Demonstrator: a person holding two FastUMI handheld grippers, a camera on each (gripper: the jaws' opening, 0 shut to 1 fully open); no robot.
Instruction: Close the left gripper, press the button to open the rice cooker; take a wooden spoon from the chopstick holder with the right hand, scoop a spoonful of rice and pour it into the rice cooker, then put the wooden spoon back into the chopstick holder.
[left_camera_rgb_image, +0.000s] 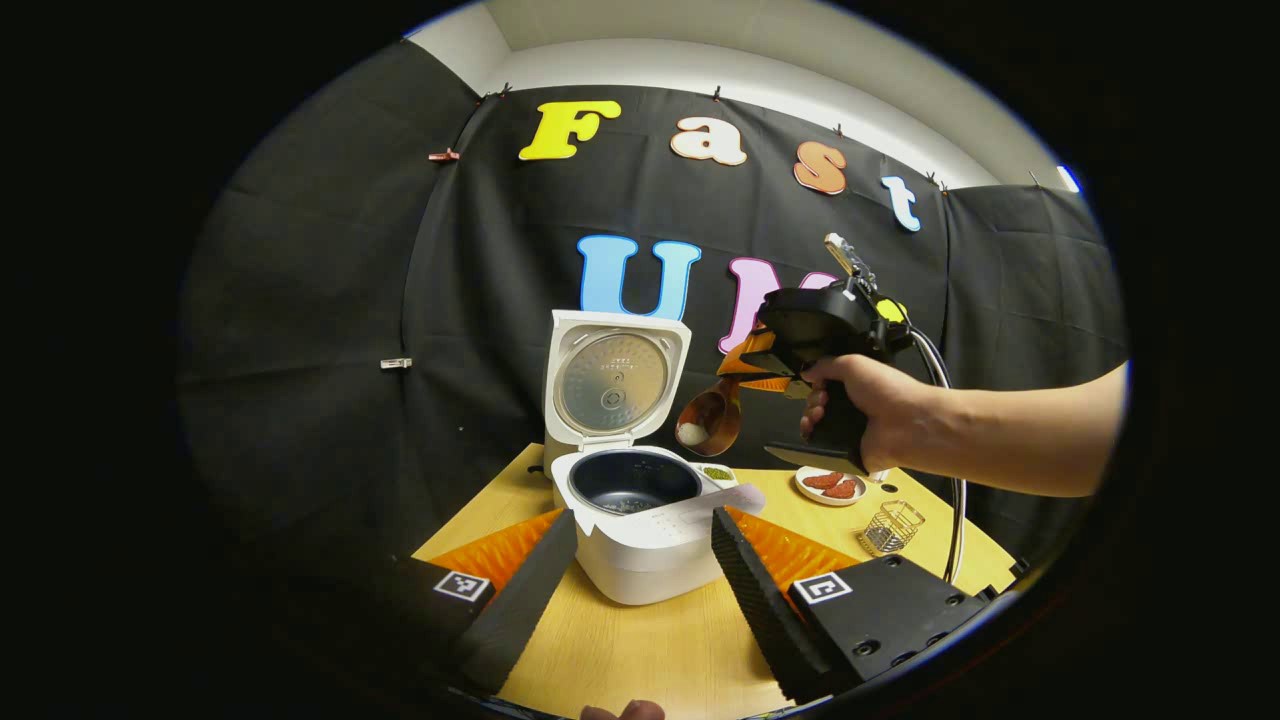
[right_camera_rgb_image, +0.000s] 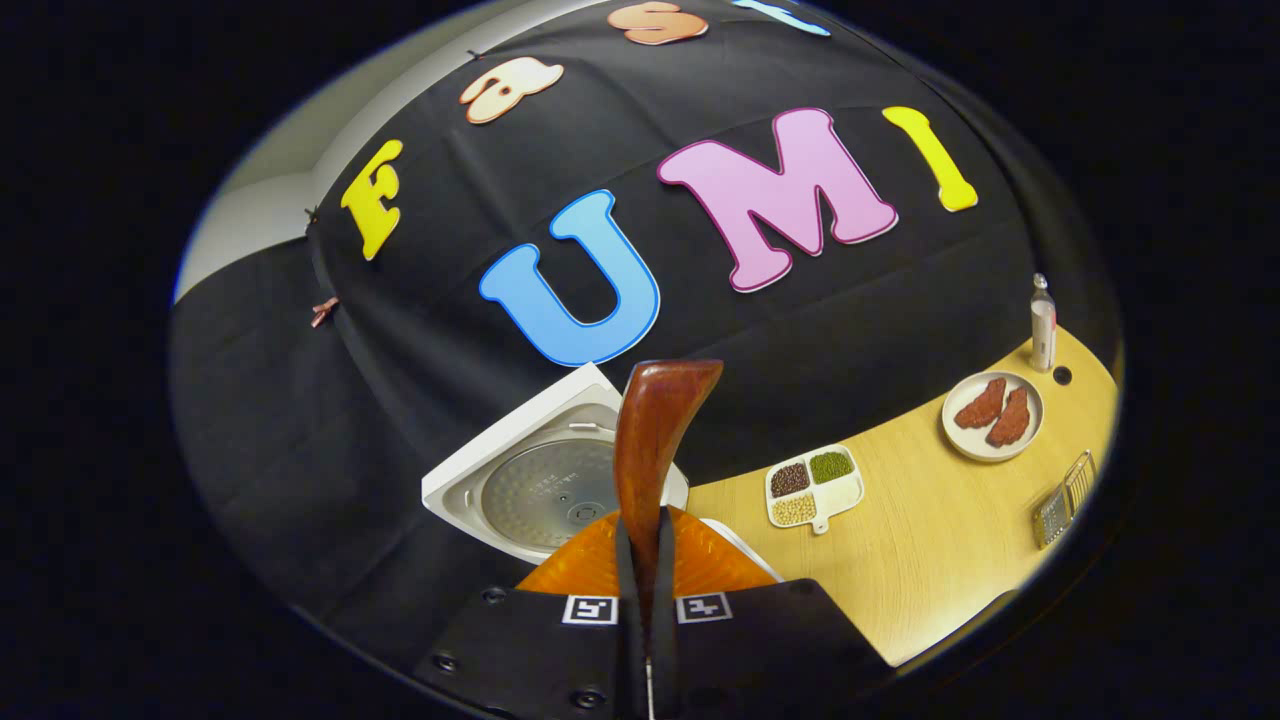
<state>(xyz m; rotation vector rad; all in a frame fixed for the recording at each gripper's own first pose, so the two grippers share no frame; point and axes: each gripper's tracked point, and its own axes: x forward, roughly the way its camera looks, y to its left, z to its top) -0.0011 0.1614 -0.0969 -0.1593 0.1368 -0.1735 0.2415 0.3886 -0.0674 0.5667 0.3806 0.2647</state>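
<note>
I have the white rice cooker open on the pale wooden desk, its hinged lid standing upright at the back and the dark inner pot exposed. My right gripper hangs above and just to the side of the pot, clamped on the handle of the reddish-brown wooden spoon; in the right gripper view the two fingers sit pressed together on that handle, which rises straight ahead of the camera. The spoon's bowl is tilted toward the pot and carries a small white lump, rice by the look of it. My left gripper rests low in front of the cooker with its fingers spread wide either side of the cooker's front, gripping nothing.

I judge the step in hand to be the pour: button pressed, spoon fetched, scoop made. The bowl looks slightly off the pot's rim, so the next move calls for carrying it over the opening and rolling my right wrist until the rice slides out, keeping clear of the raised lid.

After that the spoon goes back to the wire mesh chopstick holder near the desk's right edge. Toward the far edge stand a white divided dish of beans, a white plate with two red pieces and a small bottle, none of them in the spoon's way
</note>
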